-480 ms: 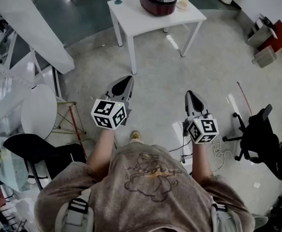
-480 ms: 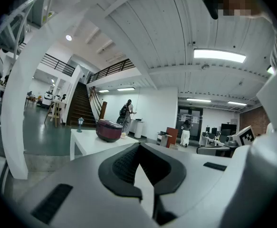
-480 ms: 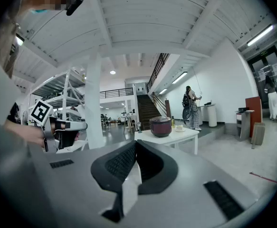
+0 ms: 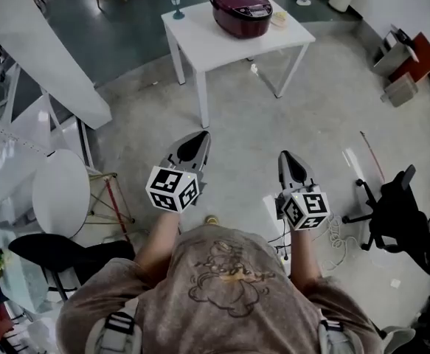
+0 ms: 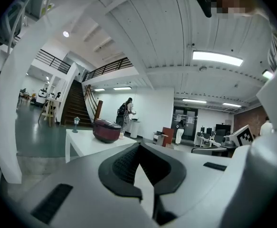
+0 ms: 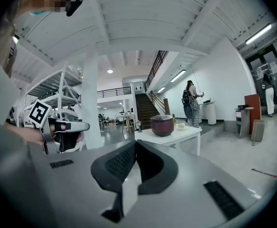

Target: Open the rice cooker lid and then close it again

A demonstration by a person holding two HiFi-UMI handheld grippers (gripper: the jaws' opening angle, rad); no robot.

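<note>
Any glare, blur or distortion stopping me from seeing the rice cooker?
Head view: evenly lit and sharp, rice cooker small near the top edge. Left gripper view: heavy fisheye, dark corners, ceiling light bright but no glare on the cooker. Right gripper view: same fisheye, cooker small but clear on the white table.

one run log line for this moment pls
stage: pre-contact | left tool: shut, empty | right tool: shut, empty | rice cooker: lid closed, on white table, well ahead of both tools
</note>
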